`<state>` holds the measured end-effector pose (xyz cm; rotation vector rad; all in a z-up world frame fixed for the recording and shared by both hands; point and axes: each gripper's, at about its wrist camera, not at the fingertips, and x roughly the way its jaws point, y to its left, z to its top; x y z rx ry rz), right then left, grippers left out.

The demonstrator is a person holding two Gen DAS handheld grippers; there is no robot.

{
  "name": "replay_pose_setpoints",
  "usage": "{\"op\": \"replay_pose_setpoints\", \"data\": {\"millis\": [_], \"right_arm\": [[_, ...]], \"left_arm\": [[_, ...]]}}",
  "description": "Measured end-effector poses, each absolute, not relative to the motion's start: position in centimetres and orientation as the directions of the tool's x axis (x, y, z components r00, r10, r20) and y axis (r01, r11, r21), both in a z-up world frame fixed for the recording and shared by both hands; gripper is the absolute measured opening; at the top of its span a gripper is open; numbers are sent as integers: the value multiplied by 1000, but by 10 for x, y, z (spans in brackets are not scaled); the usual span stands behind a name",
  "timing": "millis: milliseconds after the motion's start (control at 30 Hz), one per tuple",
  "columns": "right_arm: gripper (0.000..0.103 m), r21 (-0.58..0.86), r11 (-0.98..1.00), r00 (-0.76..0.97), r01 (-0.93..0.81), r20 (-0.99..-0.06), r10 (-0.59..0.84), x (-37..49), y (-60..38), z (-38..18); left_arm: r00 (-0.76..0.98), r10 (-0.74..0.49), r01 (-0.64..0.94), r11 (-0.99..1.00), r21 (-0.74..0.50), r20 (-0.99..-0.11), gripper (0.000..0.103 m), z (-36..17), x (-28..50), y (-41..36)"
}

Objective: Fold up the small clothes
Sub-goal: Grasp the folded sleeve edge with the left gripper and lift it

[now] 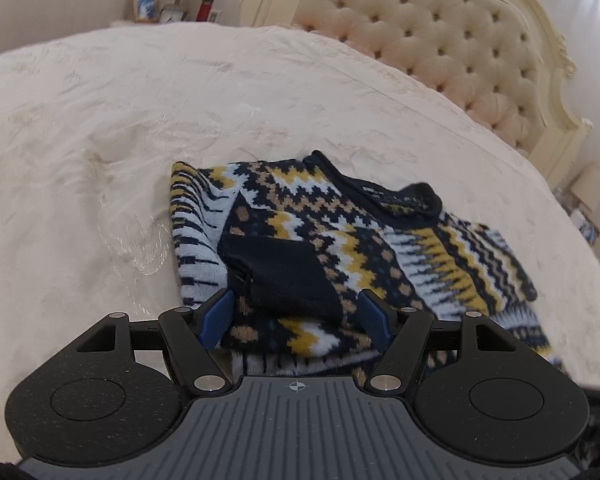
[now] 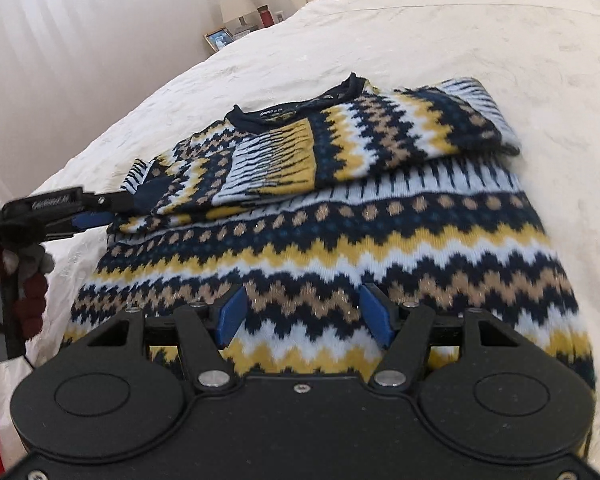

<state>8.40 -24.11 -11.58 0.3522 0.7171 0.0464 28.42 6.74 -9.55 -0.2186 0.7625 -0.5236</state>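
A small knitted sweater (image 2: 340,216) in navy, yellow, white and tan zigzags lies on the cream bedspread (image 2: 480,48), both sleeves folded in over its chest. My left gripper (image 1: 296,316) is open, its blue pads either side of the navy sleeve cuff (image 1: 284,268) at the sweater's side; it also shows in the right wrist view (image 2: 88,216) at the left. My right gripper (image 2: 304,312) is open just above the sweater's lower hem, holding nothing. The neckline (image 2: 292,110) points to the far side.
A tufted cream headboard (image 1: 440,32) stands beyond the bed. A nightstand with a picture frame (image 1: 145,7), a lamp and a red bottle (image 2: 265,16) is at the far side. Bare bedspread (image 1: 100,140) surrounds the sweater.
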Motion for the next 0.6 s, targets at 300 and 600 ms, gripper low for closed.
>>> {"op": "replay_pose_setpoints", "data": {"millis": [300,600], "right_arm": [[71,338,941,769,23,-607,199,79,-232,-119],[71,366,930,783,21,-585,213,68,-237,-122]], "left_arm": [[656,-404,321,914,-249,-638,66,-81,281,50],[586,-496,310,868,-388,-641,66,-92,273,59]]}}
